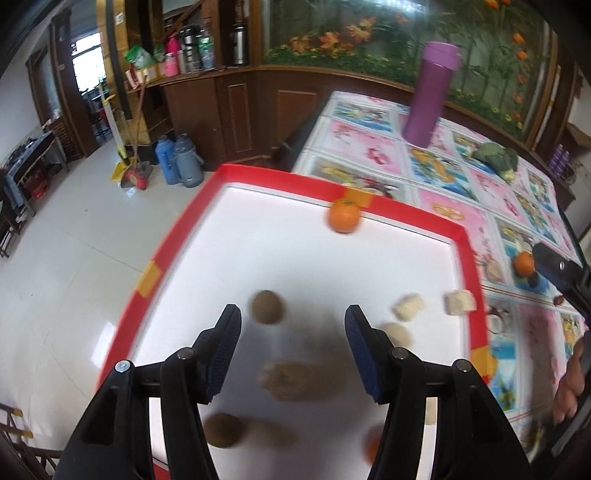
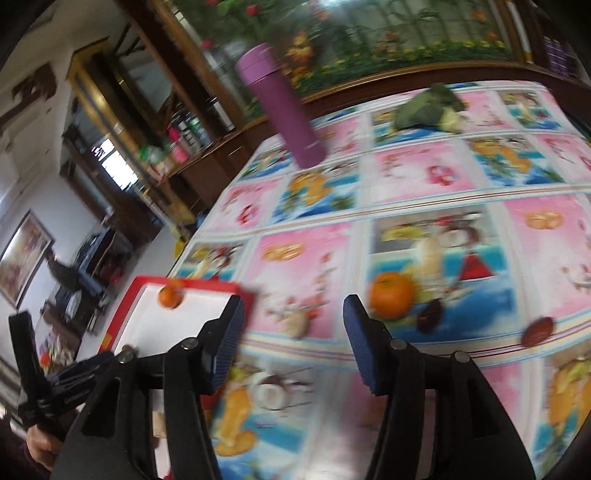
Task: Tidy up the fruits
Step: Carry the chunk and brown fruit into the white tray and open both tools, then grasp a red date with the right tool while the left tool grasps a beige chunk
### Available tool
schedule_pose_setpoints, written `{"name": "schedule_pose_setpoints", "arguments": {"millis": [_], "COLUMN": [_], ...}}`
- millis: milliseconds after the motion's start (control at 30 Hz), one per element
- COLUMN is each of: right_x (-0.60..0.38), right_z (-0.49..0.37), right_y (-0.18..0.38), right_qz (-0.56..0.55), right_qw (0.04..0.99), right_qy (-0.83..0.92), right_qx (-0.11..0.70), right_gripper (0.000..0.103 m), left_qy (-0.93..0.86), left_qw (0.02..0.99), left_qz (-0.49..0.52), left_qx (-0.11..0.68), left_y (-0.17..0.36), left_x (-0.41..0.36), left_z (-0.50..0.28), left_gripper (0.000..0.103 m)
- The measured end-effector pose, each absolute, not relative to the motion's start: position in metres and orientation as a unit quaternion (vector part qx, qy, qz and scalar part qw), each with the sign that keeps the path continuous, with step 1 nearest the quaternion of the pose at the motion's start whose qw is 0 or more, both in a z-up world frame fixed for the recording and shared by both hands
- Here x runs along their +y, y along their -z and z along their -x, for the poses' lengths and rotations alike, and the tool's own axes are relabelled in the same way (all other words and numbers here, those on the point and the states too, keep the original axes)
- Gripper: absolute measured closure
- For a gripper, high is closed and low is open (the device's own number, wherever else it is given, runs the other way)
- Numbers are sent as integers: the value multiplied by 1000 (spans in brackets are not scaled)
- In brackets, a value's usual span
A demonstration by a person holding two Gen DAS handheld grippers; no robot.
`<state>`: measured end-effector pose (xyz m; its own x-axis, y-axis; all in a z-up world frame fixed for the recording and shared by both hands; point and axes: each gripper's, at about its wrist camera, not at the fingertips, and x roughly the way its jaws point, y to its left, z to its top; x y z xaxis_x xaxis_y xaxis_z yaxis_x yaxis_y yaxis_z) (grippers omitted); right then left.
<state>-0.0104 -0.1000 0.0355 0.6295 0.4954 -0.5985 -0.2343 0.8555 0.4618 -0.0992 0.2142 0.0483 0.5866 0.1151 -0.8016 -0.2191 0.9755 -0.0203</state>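
Partly hidden orange [image 1: 371, 445] behind left gripper [image 1: 293, 321]

A glossy pale tiled floor [image 1: 66, 236] reflects daylight from a bright window [image 1: 86, 55] at the far left. Dark wood cabinets [image 1: 236, 110] line the wall beneath a floral mural [image 1: 369, 33]. Two blue thermos jugs [image 1: 179, 158] and a broom [image 1: 135, 147] stand on the floor

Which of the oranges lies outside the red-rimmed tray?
The orange on the patterned tablecloth, just ahead of the right claw. The other orange sits inside the tray, against its far rim.
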Motion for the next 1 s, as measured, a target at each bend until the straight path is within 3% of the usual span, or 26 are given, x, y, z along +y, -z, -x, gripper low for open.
{"name": "schedule_pose_setpoints", "arguments": {"millis": [467,1000], "right_x": [-239,-246], "right_z": [9,7], "right_y": [-32,-25], "right_qz": [-243,-231], "right_qw": [895,882], "right_qy": [-89,-94], "right_qx": [363,399], "right_gripper": [46,46], "left_qy": [-25,13], "left_qw": [891,880], "left_qz": [7,-35], "left_qx": [452,474], "left_y": [-53,-43], "left_x": [130,69], "left_z": [100,100], "left_gripper": [42,41]}}
